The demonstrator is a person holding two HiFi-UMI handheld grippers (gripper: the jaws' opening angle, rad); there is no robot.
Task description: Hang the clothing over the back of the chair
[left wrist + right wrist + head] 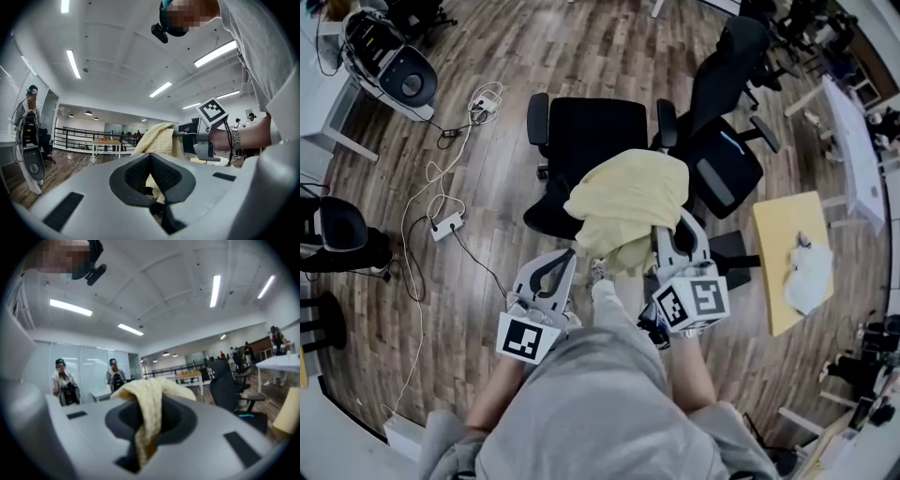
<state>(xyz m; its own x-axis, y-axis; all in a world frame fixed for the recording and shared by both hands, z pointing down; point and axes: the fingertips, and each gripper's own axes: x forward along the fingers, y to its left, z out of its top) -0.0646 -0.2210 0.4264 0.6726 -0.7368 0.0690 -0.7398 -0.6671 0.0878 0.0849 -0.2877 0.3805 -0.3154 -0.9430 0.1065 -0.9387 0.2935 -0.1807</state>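
Note:
A pale yellow garment (623, 206) hangs bunched just above the near edge of a black office chair (591, 136), which stands right in front of me. My right gripper (663, 236) is shut on the garment's right side. In the right gripper view the fabric (149, 420) drapes over and between the closed jaws of that gripper (151, 401). My left gripper (571, 254) sits at the garment's lower left with its jaws closed. In the left gripper view a strip of yellow fabric (155, 186) shows between the pads of the left gripper (150, 157).
A second black chair (727, 141) stands just right of the first. A yellow table (783, 234) with a white cloth (811, 277) is further right. A power strip (445, 225) with cables lies on the wooden floor at left. People stand in the background.

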